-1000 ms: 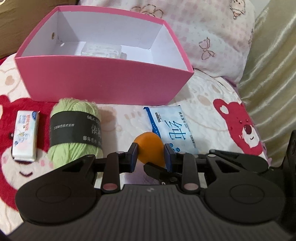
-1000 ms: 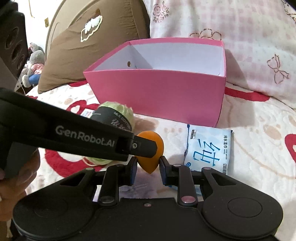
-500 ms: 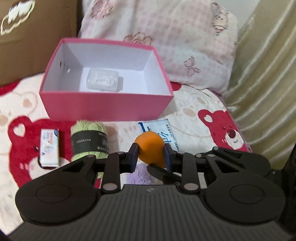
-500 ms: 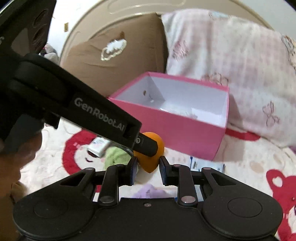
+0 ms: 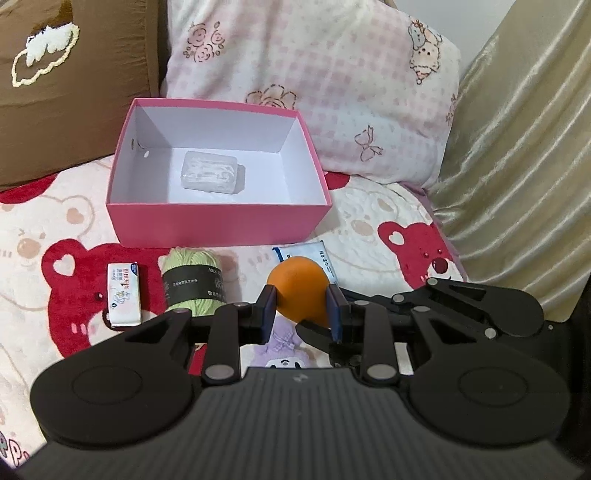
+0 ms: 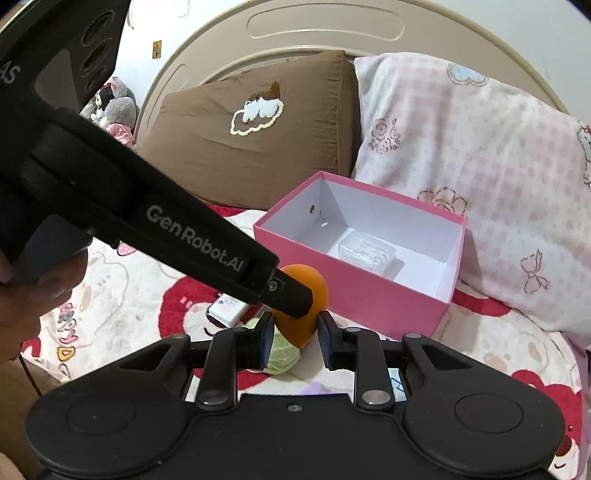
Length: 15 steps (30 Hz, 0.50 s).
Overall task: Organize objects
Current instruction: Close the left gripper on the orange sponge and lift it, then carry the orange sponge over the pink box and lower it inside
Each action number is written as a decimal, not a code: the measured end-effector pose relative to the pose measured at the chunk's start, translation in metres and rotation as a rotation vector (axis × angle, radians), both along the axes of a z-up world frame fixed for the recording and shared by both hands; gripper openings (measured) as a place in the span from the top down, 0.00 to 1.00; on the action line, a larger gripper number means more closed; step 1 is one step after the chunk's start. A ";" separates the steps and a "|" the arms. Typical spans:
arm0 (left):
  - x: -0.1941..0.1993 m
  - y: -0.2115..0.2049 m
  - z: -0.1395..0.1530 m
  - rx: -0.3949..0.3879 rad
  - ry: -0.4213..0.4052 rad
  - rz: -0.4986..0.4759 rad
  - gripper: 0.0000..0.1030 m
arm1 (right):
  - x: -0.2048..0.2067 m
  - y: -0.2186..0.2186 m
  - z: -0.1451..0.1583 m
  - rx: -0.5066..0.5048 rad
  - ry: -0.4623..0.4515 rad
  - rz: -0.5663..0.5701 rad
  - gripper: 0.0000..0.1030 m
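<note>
Both grippers hold one orange teardrop sponge in the air above the bed. My left gripper is shut on it. My right gripper is shut on the same sponge, with the left gripper's finger crossing in front. The pink box lies ahead with a clear plastic case inside; it also shows in the right wrist view. On the blanket lie a green yarn ball, a small white pack and a blue-and-white wipes packet.
A brown pillow and a pink checked pillow stand behind the box. A beige curtain hangs at the right. The bed's headboard is behind the pillows.
Both grippers have risen with the orange sponge and pulled back. The box and the things on the blanket now look smaller and farther below.
</note>
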State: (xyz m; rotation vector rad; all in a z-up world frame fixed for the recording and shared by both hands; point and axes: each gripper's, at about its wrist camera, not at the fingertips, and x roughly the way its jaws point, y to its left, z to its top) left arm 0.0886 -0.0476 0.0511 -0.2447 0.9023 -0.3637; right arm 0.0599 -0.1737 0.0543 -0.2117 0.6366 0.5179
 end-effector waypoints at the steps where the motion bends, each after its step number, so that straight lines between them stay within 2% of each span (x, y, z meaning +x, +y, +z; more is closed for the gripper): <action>1: 0.001 0.002 0.002 -0.003 0.006 0.004 0.73 | 0.002 0.001 0.003 0.003 0.001 0.004 0.71; 9: 0.021 0.020 0.020 -0.013 0.039 0.026 0.73 | 0.021 0.012 0.018 0.000 0.012 0.040 0.71; 15: 0.045 0.019 0.042 -0.002 0.035 0.005 0.73 | 0.042 0.010 0.032 0.020 0.031 0.062 0.71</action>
